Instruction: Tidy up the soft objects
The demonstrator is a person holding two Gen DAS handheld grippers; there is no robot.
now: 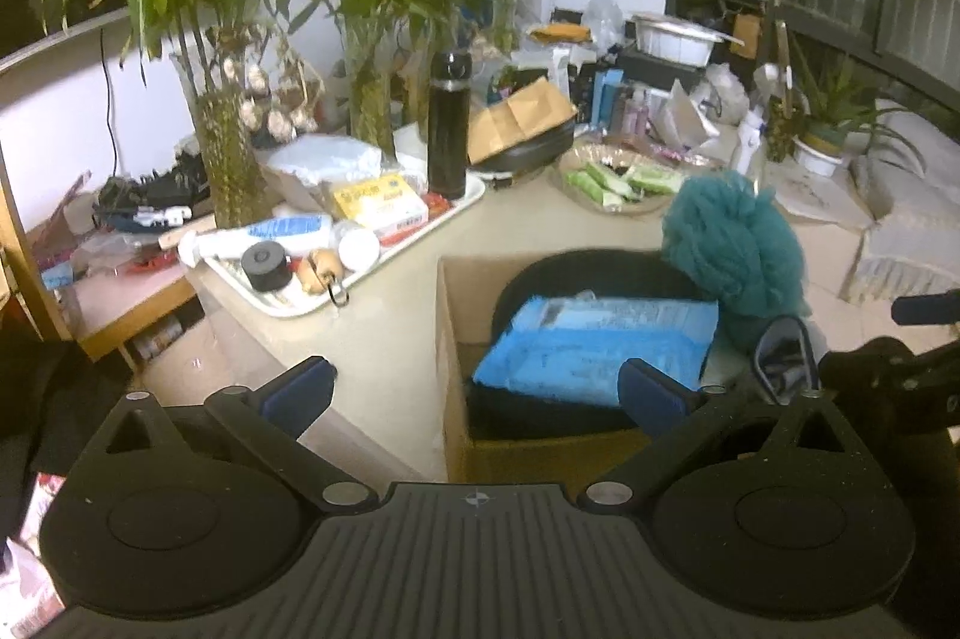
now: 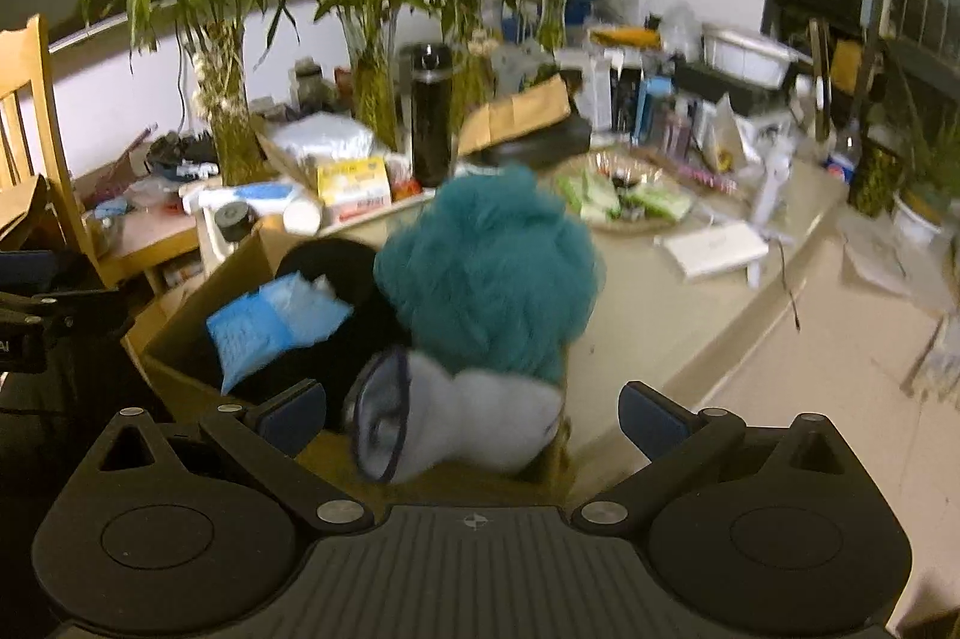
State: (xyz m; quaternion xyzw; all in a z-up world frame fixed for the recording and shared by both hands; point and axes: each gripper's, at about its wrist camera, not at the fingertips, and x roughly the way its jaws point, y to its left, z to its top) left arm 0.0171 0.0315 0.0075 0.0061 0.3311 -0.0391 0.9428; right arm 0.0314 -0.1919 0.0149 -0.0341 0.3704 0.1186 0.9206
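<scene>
1. Left wrist view: the left tool (image 1: 477, 387) hangs with its fingers spread wide, nothing between them, above the near edge of an open cardboard box (image 1: 456, 339) standing on the worktop (image 1: 390, 315).
2. Box contents: a blue soft pack (image 1: 591, 348) lies flat on a black item inside, its long axis running left to right across the left tool's line of reach.
3. Teal mesh bath puff (image 1: 729, 249): it sits at the box's far right corner, up and to the right of the left tool, with a grey pouch (image 1: 783, 357) just below it at the right wall.
4. Right wrist view: the right tool (image 2: 474, 411) is also spread and empty. The grey pouch (image 2: 456, 417) lies directly ahead between its fingers, open mouth turned left; the teal puff (image 2: 489, 273) rests just beyond, touching it. This view is blurred.
5. Judgement: the right tool is the nearer to both pouch and puff; the left is better placed for the blue pack (image 2: 270, 324). Any closing move on the pouch should come straight forward.
6. Remainder: a black flask (image 1: 447, 126) and cluttered white tray (image 1: 360, 243) stand well apart, behind the box.
</scene>
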